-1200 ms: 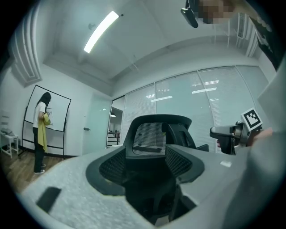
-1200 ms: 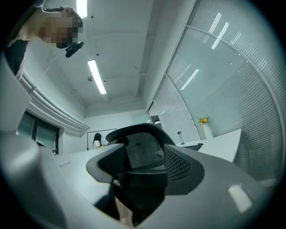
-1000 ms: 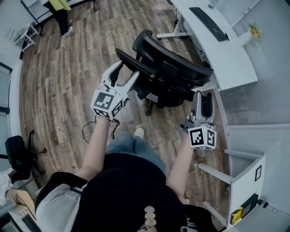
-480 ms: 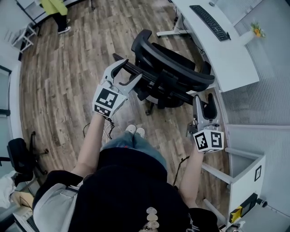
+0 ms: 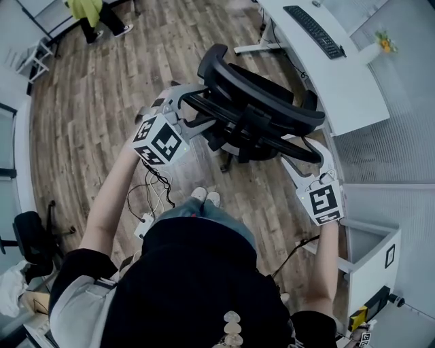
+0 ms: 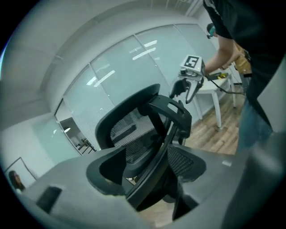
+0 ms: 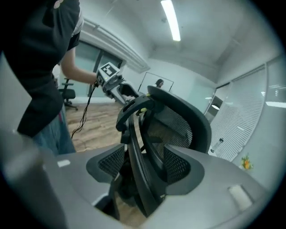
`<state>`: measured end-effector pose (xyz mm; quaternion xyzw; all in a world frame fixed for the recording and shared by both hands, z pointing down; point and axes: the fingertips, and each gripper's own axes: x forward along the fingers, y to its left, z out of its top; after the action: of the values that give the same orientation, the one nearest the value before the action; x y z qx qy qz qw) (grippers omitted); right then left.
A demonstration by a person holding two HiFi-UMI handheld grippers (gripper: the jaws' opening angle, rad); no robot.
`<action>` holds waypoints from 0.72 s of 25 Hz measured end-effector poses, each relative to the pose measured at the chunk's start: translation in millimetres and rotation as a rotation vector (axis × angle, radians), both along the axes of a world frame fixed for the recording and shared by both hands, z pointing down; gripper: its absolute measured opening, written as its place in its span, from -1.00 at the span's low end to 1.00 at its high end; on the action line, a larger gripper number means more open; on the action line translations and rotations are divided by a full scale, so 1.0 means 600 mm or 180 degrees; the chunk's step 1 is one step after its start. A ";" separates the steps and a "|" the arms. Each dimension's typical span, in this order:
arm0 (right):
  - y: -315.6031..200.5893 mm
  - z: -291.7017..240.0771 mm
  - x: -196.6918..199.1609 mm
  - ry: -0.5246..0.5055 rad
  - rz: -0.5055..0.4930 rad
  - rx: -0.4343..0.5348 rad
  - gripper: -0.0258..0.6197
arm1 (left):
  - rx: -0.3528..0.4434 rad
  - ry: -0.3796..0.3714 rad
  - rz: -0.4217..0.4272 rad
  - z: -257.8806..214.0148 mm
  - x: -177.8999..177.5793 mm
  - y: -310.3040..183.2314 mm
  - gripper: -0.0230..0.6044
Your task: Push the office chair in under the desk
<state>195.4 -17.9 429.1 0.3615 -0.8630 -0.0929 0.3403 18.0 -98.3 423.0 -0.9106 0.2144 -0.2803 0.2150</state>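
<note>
A black mesh office chair point(image 5: 258, 102) stands on the wood floor with its back toward me, short of the white desk point(image 5: 340, 75). My left gripper point(image 5: 194, 109) straddles the left end of the chair's rear frame bar point(image 6: 156, 152). Its jaws have just been opening, and the bar runs between them without being pinched. At the right end of that bar point(image 7: 136, 165), my right gripper point(image 5: 304, 146) is open with a gap on either side. From each gripper view I see the other one: the right gripper point(image 6: 187, 87) and the left gripper point(image 7: 127, 95).
A keyboard point(image 5: 312, 34) and a small plant point(image 5: 384, 46) sit on the desk. At my right stands a white side table point(image 5: 370, 251) by a frosted partition. Cables point(image 5: 149, 197) trail on the floor near my feet. Another black chair point(image 5: 30, 234) is far left; a person point(image 5: 88, 10) stands far off.
Both grippers rolled and closed in on the chair back. The left one went up and right onto the frame's left end; the right one rose from beside the chair to the right end.
</note>
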 end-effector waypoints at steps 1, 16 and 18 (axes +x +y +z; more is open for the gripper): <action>0.001 0.011 -0.002 0.0175 -0.0090 -0.0062 -0.10 | 0.0021 -0.0157 0.0092 0.009 0.004 0.004 0.03; -0.027 0.156 -0.020 0.1822 -0.0856 -0.0656 -0.13 | 0.0609 -0.1970 0.0761 0.143 0.036 -0.014 -0.25; -0.030 0.162 -0.020 0.1851 -0.0865 -0.0676 -0.19 | 0.0637 -0.2018 0.0780 0.147 0.037 -0.018 -0.29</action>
<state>183.4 -35.8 526.0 0.1641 -0.7750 -0.1462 0.5925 40.4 -109.1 510.9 -0.7717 0.0525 -0.4988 0.3910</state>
